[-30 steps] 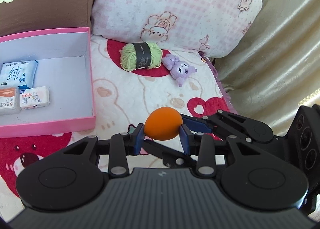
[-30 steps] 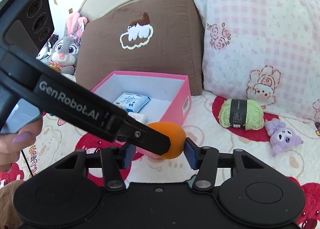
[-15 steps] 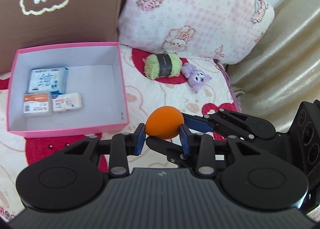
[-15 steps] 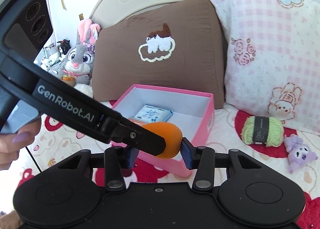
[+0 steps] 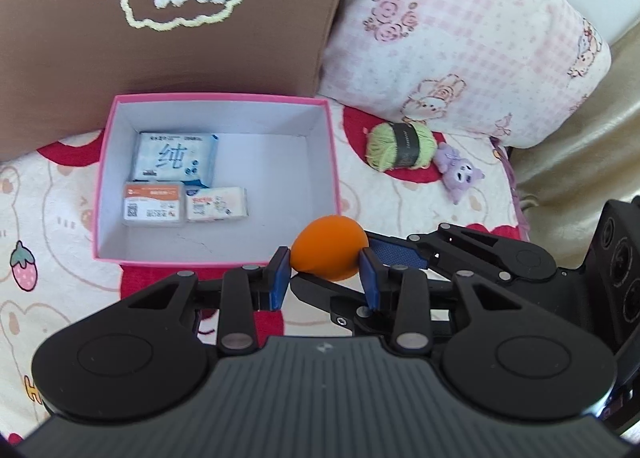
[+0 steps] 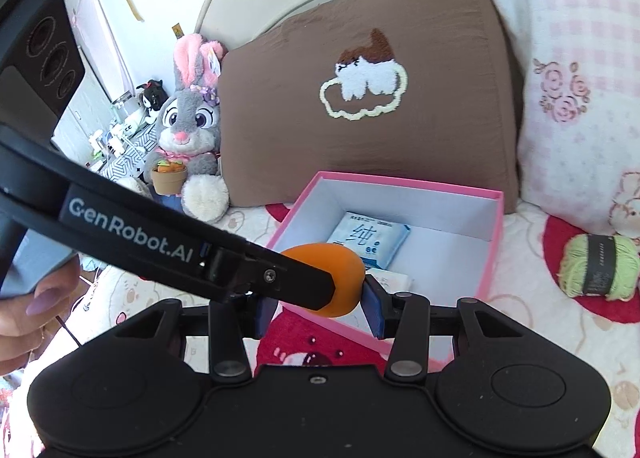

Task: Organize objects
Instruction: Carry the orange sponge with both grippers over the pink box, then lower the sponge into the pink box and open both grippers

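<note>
An orange egg-shaped sponge [image 5: 329, 253] is pinched from two sides. My left gripper [image 5: 324, 274] is shut on it, and my right gripper [image 6: 318, 308] is shut on the same sponge [image 6: 340, 278]; the left gripper's arm crosses the right wrist view. They hold it just above the near right corner of a pink box [image 5: 334, 162] with a white inside, which also shows in the right wrist view [image 6: 490, 258]. Three small packets [image 5: 176, 156] lie in the box's left half.
A green yarn ball [image 5: 400, 146] and a small purple plush [image 5: 458, 174] lie right of the box. A brown pillow [image 5: 160, 18] and a pink checked pillow [image 5: 460, 38] stand behind. A grey bunny plush [image 6: 188, 126] sits far left.
Both grippers have carried the sponge leftward and up toward the box. The box has come from the left edge into the middle of the left wrist view.
</note>
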A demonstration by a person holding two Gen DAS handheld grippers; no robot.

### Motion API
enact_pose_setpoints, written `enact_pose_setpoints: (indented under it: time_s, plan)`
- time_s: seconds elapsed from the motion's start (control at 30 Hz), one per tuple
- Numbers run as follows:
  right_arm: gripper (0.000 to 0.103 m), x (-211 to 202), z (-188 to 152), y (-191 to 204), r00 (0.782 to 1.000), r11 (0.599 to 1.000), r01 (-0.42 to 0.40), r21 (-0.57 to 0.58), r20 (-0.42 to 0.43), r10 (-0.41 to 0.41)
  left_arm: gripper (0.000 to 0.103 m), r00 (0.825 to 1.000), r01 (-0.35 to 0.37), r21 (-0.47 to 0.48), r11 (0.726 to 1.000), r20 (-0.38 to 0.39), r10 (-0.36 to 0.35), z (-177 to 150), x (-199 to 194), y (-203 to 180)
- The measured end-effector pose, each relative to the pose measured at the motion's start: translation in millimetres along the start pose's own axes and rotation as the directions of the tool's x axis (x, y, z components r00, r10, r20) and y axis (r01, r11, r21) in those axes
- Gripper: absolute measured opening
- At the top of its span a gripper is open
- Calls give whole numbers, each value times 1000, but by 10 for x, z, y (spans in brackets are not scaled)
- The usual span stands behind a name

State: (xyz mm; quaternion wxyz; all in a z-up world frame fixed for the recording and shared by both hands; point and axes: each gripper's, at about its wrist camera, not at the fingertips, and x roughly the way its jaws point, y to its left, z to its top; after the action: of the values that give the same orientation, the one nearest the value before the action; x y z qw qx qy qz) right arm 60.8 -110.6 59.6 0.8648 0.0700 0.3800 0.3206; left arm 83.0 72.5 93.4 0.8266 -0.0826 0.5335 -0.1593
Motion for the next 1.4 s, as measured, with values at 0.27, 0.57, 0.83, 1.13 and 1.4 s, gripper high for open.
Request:
enact_pose_setpoints:
  time_s: [0.27,0.57,0.83,1.13,1.4]
  plan:
    - [50,477,133,111,998,998,21,-51,-63,-24,36,998,55,-63,996,39,-53,79,232,497]
    - [50,1163,266,-156,988,996,84,-44,-122,-89,36,996,74,-86,994,53,-70,326,856,899]
    - [50,1769,281,-451,969,992,119,-31,-216,-123,36,997,81,-116,990,28,-78,467,1463,1212]
    - [50,2141,278,-627,952,987,162,10,-265,-153,36,997,80,-163,983,18,-78,588,1852,1420]
    - [50,2298,246,-667,943,985,169,-8,-290,-165,37,998,62,-185,981,5,-62,568,1998,1488]
